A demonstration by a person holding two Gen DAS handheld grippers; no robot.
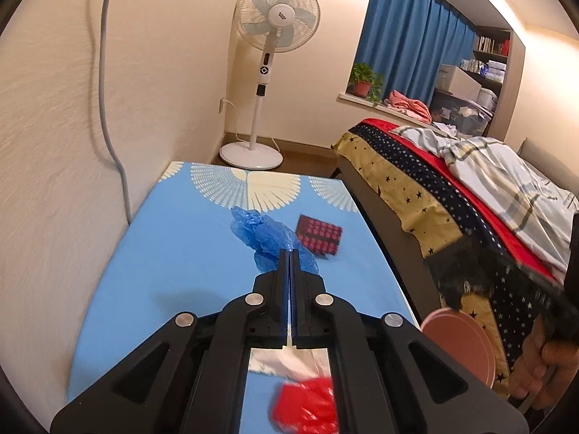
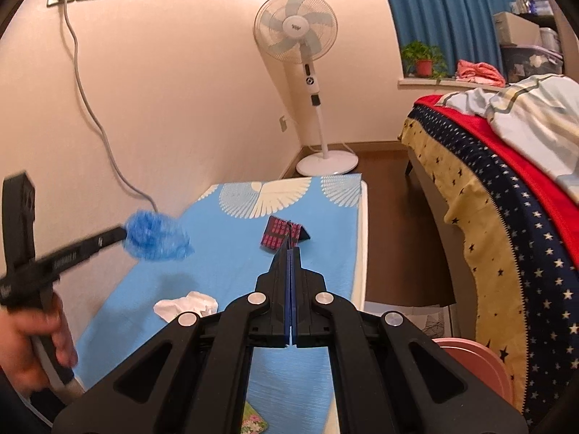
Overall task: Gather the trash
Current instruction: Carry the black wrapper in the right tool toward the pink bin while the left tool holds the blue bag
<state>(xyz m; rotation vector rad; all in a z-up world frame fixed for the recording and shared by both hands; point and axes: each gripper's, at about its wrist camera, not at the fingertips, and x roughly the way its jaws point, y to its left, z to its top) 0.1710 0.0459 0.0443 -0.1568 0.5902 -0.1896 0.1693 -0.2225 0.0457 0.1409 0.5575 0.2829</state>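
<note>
The left gripper [image 1: 289,253] is clamped on a blue plastic bag [image 2: 157,237], light and floppy, lifted above the counter [image 2: 231,267]; the right gripper [image 2: 291,251] pinches a red patterned wrapper [image 2: 280,235] by its stiff edge; crumpled tissue [image 2: 186,305] remains, soft, easily pinched

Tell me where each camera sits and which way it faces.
Left wrist: on the left gripper, looking down the blue table toward the standing fan; the right hand shows at right.
Right wrist: on the right gripper, facing likewise; the left hand shows at left.
Shared: table, fan, bed, red patterned packet, blue plastic bag.
</note>
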